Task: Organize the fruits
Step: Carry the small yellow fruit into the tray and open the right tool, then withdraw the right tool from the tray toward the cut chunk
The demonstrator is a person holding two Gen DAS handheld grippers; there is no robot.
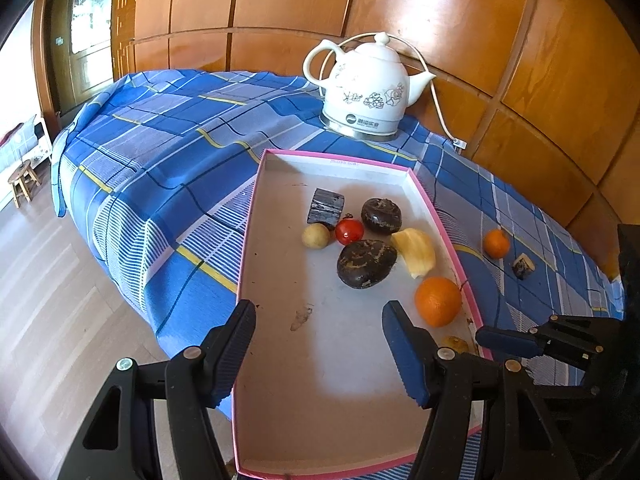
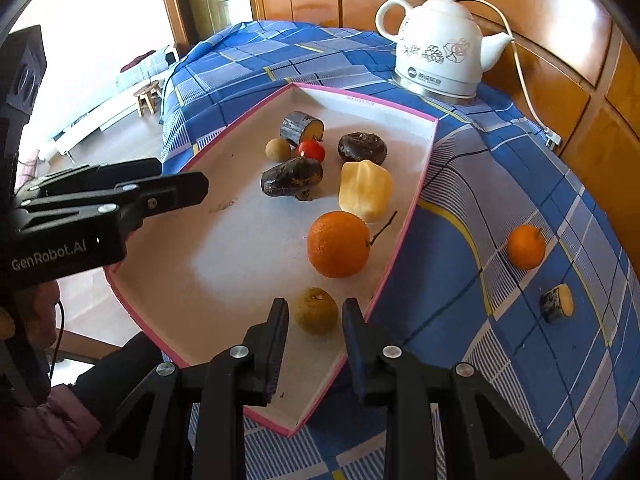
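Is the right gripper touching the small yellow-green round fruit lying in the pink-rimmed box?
Apart. In the right wrist view the small yellow-green round fruit lies between the right gripper fingers, with pale box floor showing on both sides of it.

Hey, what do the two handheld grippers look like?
Both grippers are black plastic scissor-style frames with silver rivets and ribbed dark-blue finger pads. The left gripper carries white "GenRobot.AI" lettering on its body. A thin black cable hangs beneath it.

1. Home, lived-in room: table under a blue plaid cloth (image 1: 160,152).
2. White floral electric kettle (image 1: 366,92) on the cloth; glossy wooden wall panels (image 1: 460,20) just behind the kettle.
3. Small wooden stool (image 1: 24,182) on the floor, far from the kettle.
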